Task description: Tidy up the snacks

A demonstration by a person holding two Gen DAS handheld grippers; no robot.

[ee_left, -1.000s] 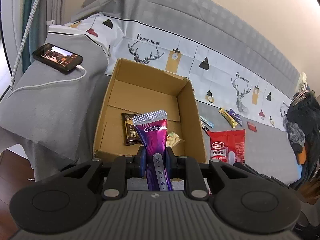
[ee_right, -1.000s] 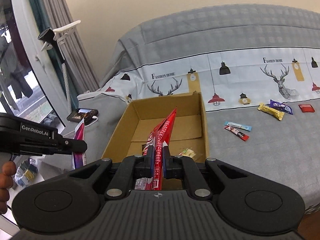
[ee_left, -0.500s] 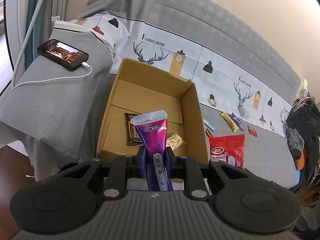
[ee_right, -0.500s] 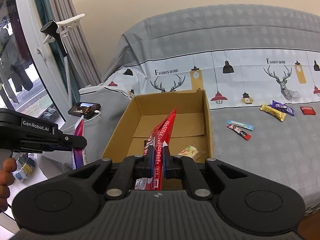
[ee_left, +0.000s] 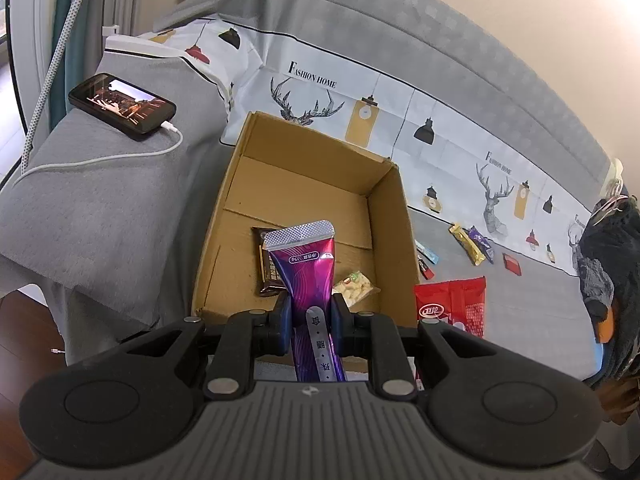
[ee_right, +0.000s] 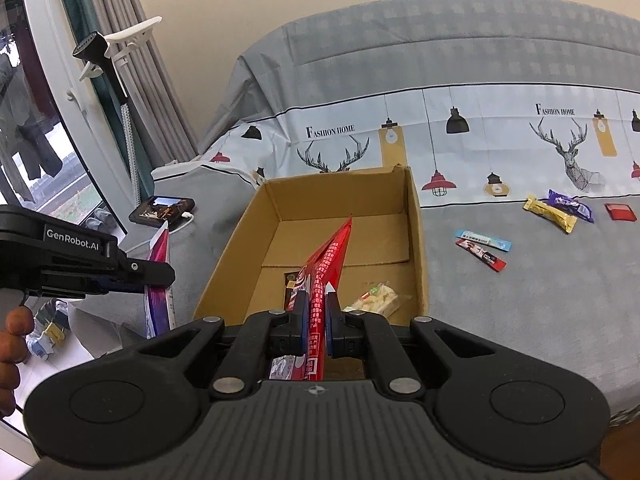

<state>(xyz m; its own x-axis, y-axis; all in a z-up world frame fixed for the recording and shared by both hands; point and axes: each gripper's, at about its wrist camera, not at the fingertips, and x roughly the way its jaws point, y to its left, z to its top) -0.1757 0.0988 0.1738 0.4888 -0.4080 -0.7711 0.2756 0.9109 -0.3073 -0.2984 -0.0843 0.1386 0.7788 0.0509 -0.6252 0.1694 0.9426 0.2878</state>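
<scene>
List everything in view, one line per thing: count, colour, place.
cardboard box: one, brown, on the grey sofa cover
dark wrapper: one, brown, box floor
pale snack pack: one, whitish, box floor
purple pouch: one, in the left claw
red pouch: one, in the right claw
loose snacks: five, yellow, purple, red, blue, red-black, on the sofa right of the box
phone: one, black, on the sofa arm, cabled
left claw: shut on the purple pouch
right claw: shut on the red pouch
hand: one, left edge

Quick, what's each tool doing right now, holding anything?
Left tool: closed on the purple packet.
Right tool: closed on the red packet.
</scene>
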